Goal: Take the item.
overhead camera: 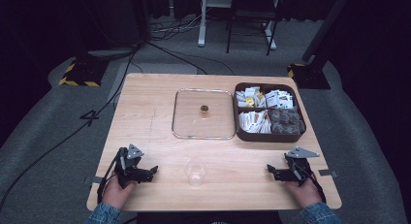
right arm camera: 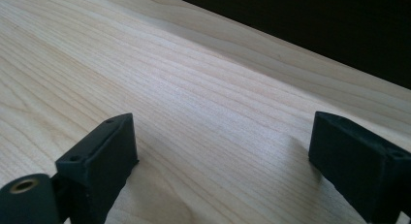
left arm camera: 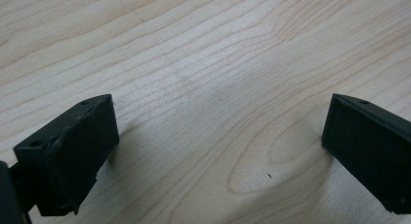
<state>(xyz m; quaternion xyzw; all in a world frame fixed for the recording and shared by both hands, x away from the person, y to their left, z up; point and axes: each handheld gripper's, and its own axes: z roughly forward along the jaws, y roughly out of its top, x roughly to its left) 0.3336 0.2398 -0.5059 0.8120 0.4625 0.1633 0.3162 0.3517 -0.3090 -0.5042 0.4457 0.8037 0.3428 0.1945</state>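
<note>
No text or label is legible anywhere.

From my seat, the packets in the far-right brown box [overhead camera: 269, 135] are too small to read. I can't identify the small gold object [overhead camera: 204, 108] on the glass lid [overhead camera: 184, 129]. My forearms are cut off at the near edge.

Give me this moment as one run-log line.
left gripper: open, empty | right gripper: open, empty | clear plastic cup: upright between them, untouched | clear square lid: flat beside brown compartment box
</note>
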